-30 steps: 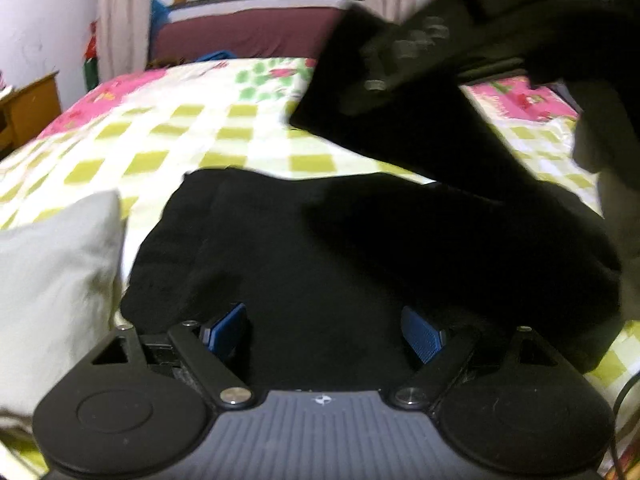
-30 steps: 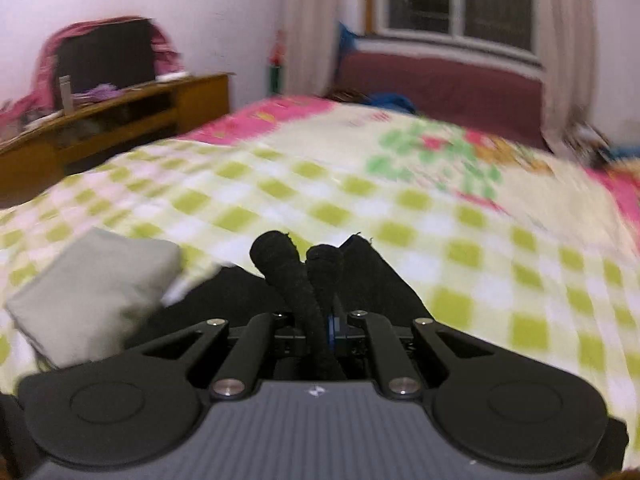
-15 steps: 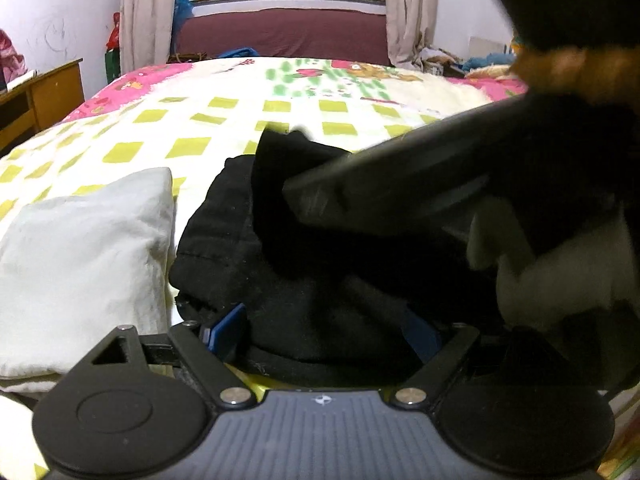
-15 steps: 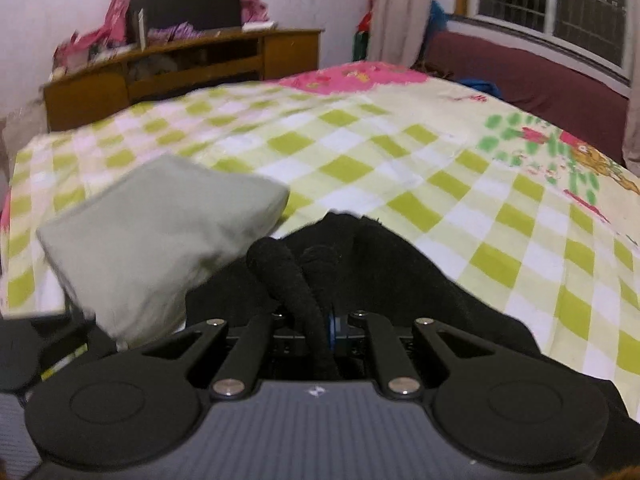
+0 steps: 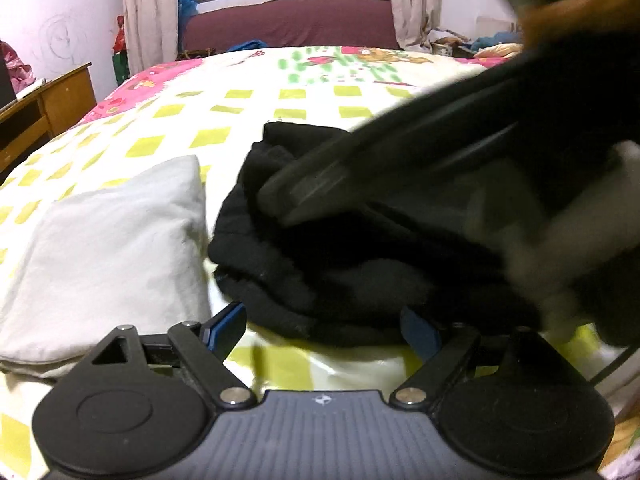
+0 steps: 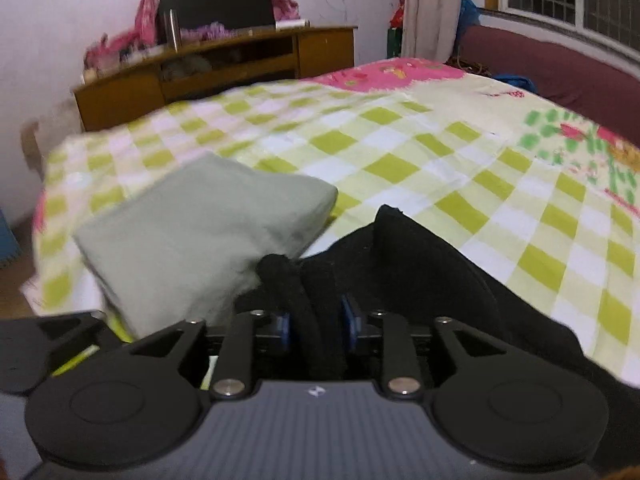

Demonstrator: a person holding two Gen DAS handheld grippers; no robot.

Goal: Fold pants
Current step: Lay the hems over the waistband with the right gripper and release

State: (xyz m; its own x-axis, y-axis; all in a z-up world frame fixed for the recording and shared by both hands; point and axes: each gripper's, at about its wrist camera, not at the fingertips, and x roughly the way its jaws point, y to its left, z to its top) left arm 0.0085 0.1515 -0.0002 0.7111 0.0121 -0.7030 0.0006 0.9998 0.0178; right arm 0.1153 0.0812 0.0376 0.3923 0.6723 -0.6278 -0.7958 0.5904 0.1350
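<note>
The black pants (image 5: 320, 272) lie bunched in a thick folded heap on the checked bed sheet (image 5: 240, 120). My left gripper (image 5: 322, 320) is open, its blue pads wide apart at the heap's near edge and not pressing on it. My right gripper (image 6: 316, 320) rests low on the pants (image 6: 432, 264). Its jaws are opening, and a rolled strip of black fabric still lies between the parted blue pads. In the left wrist view the right gripper's dark, blurred body (image 5: 400, 168) reaches in from the right over the heap and hides its right side.
A pale folded cloth (image 5: 108, 252) lies just left of the pants, also seen from the right wrist (image 6: 200, 220). A wooden cabinet (image 6: 224, 68) stands beyond the bed's left side. A maroon sofa (image 5: 288, 28) sits under the window at the far end.
The right gripper came down with the raised fabric onto the heap, and its pads have parted. The pants went from spread out to bunched. The left gripper drew back a little.
</note>
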